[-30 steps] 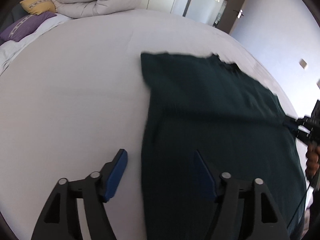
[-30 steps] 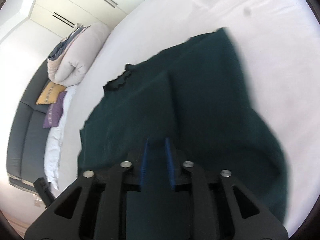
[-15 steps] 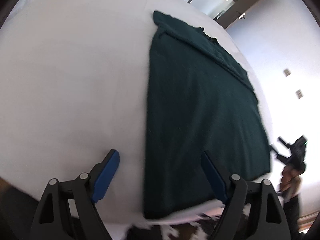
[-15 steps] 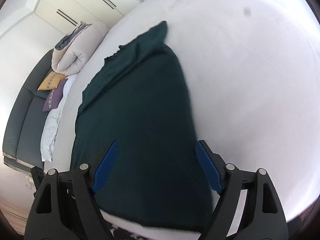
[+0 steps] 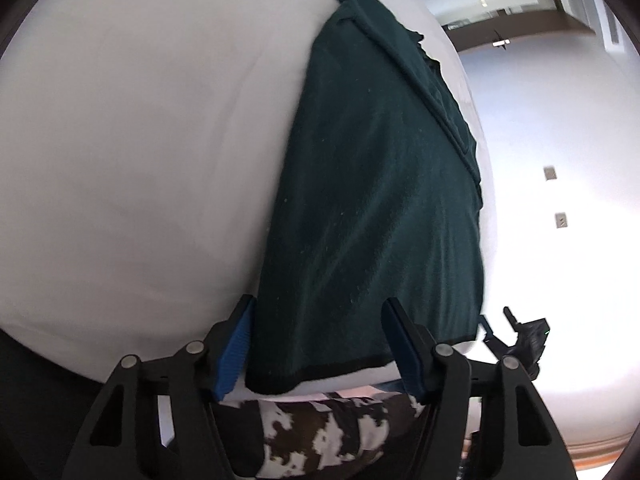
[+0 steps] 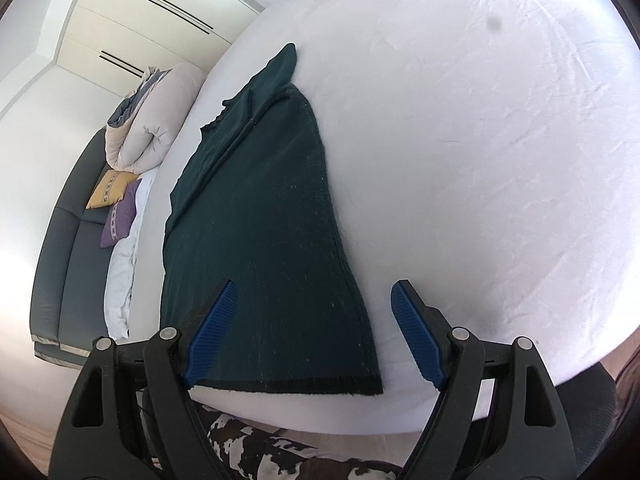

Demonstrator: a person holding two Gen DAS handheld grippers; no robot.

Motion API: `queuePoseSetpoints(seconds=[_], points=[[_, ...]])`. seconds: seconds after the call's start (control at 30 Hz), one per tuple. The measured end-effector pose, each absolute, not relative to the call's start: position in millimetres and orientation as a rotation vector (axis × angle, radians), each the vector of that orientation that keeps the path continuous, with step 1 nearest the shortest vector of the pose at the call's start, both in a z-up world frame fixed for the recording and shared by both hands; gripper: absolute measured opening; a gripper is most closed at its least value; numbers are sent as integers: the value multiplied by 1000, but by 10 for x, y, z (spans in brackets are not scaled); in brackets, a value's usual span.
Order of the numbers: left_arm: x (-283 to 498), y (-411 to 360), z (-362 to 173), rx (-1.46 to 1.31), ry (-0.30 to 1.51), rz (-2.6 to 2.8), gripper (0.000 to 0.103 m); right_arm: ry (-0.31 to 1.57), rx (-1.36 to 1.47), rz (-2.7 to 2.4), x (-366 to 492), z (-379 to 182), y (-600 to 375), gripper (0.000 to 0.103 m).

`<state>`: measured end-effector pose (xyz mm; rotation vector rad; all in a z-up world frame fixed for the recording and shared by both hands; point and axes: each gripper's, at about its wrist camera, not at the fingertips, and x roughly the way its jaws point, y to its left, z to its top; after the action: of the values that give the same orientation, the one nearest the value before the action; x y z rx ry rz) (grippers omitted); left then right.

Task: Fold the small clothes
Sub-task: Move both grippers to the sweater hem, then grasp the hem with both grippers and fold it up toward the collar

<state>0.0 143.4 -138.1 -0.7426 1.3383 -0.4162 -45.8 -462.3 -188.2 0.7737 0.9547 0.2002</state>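
Observation:
A dark green garment (image 5: 372, 200) lies flat in a long narrow strip on the white bed (image 5: 140, 140), its black-edged hem at the near edge. My left gripper (image 5: 320, 344) hovers over the hem's left corner. Its jaws are closing, the cloth shows between them, and the blue pads are not pressing on it. In the right wrist view the same garment (image 6: 260, 220) runs away from me. My right gripper (image 6: 314, 334) stands open above the hem's right corner, holding nothing. It also shows at the bed's edge as the right gripper (image 5: 516, 332) in the left wrist view.
A rolled duvet (image 6: 152, 132), a yellow pillow (image 6: 110, 186) and a purple pillow (image 6: 122, 216) sit at the bed's far left by a grey headboard (image 6: 68, 260). Cream wardrobe doors (image 6: 140, 20) stand behind. A person's black-and-white patterned clothing (image 5: 320, 432) is just below the near edge.
My right gripper let go of the fold it carried and opened wide; the garment now lies flat. Both grippers drew back to the near hem, and the left one turned and narrowed.

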Motion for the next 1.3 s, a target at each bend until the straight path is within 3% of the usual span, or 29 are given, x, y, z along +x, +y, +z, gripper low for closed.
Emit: queuePoseSetpoints(seconds=[0.17, 0.2, 0.27, 0.3, 0.33, 0.6, 0.93, 1.13, 1.3], points=[[-42, 1425, -1381, -746, 1351, -423, 61, 982, 768, 184, -431, -1903, -4660, 79], [-34, 1417, -1371, -735, 1352, -414, 55, 988, 773, 180, -429, -1910, -4673, 78], [-14, 1397, -1387, -724, 1361, -408, 33, 1001, 790, 175, -453, -1926, -4701, 78], [-9, 1386, -1417, -731, 1372, -410, 17, 1005, 793, 173, -456, -1927, -4709, 78], [-14, 1381, -1446, -734, 1379, -406, 10, 1013, 791, 171, -458, -1927, -4716, 78], [-56, 1398, -1423, -756, 1334, -428, 8, 1156, 683, 183, -361, -1969, -4550, 74], [-130, 1536, -1478, -828, 1288, -450, 8, 1161, 935, 317, -334, -2205, -4633, 46], [-183, 1578, -1502, -857, 1265, -461, 7, 1160, 922, 317, -421, -2279, -4643, 7], [-196, 1595, -1389, -880, 1224, -499, 7, 1120, 787, 340, -404, -2018, -4441, 6]])
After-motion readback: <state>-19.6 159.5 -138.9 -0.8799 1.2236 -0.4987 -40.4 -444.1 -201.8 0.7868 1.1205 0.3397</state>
